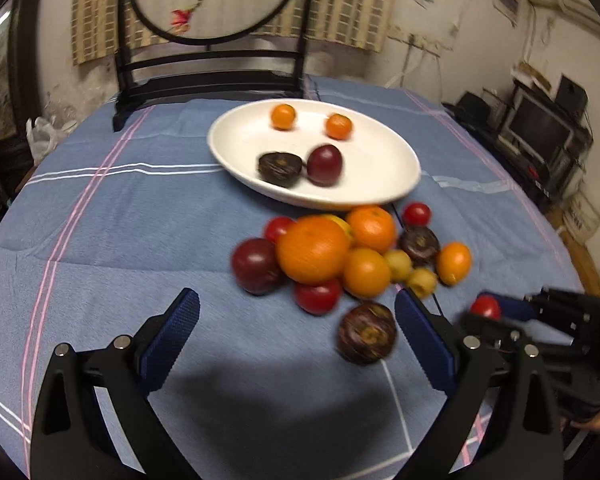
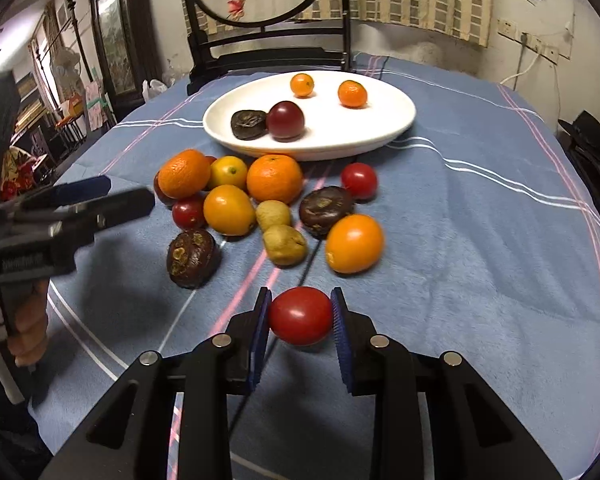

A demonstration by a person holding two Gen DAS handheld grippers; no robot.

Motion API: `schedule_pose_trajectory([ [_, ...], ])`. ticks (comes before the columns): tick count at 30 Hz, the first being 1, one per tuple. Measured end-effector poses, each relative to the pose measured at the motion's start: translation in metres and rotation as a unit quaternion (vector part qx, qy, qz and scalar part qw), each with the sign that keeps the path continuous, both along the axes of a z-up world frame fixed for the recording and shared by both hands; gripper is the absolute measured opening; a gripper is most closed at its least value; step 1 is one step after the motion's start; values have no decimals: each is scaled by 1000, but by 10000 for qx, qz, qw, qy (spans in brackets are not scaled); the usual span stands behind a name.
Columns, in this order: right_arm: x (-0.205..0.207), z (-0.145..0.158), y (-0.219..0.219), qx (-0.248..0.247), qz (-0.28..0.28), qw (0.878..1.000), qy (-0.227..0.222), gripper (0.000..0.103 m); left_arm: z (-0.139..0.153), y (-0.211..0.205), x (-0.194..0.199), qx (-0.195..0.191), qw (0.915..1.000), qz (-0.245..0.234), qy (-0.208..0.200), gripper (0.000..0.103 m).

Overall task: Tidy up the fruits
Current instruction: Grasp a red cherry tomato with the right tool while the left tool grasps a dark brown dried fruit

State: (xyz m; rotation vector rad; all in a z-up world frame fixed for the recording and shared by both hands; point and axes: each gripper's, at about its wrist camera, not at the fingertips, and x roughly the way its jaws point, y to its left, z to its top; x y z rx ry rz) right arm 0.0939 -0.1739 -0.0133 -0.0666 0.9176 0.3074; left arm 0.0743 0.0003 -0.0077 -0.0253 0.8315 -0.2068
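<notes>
**Tomato pinched as fruit waits beside plate**

Tablecloth (image 2: pixel 480 240) of striped blue carries a white plate (image 2: pixel 380 136) at twelve o'clock, holding two small oranges, a plum and a dark fruit. Loose fruit pile (image 2: pixel 260 200) clusters just below the plate. Right gripper (image 2: pixel 300 316) pinches a red tomato (image 2: pixel 300 316) at six o'clock. Left gripper (image 1: pixel 296 320) hangs spread wide, a dark mangosteen (image 1: pixel 366 332) near its right finger.

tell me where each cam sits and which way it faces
Left wrist: on the left claw, open, facing the fruit pile and white plate; the right claw shows at right.
Right wrist: on the right claw, shut on a red tomato, facing the same plate; the left claw and hand show at left.
Shared: plate, pile, blue tablecloth.
</notes>
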Motion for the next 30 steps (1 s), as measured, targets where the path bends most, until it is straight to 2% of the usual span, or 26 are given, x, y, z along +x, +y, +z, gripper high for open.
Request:
schedule_pose_trajectory([
  [4, -5, 0, -9, 76, 5, 10000, -23, 30, -7, -21, -5, 179, 9996, -165, 107, 94],
  [6, -7, 1, -12, 98, 16, 9999, -44, 30, -9, -30, -7, 246, 9993, -251, 123, 85],
  [10, -12, 2, -21, 181, 11, 9998, -90, 30, -18, -47, -7, 369, 9979, -419, 339, 78],
  [12, -12, 2, -23, 235, 11, 9997, -105, 30, -23, -52, -5, 379, 9972, -456, 463, 65],
  [13, -13, 2, -24, 263, 21, 9996, -106, 30, -27, -54, -2, 384, 9965, -460, 582, 64],
  [15, -13, 2, -26, 315, 34, 9994, -111, 30, -34, -56, 2, 392, 9955, -415, 757, 51],
  [16, -13, 2, -26, 327, 41, 9994, -115, 30, -35, -56, 2, 436, 9959, -361, 710, 50],
  [17, -13, 2, -26, 342, 49, 9993, -114, 30, -36, -57, 2, 502, 9957, -344, 695, 42],
  [22, -13, 2, -26, 358, 35, 9993, -102, 30, -35, -57, 2, 596, 9952, -370, 681, 40],
  [30, -14, 3, -24, 350, 43, 9994, -53, 30, -27, -51, -8, 313, 9951, -570, 738, 40],
])
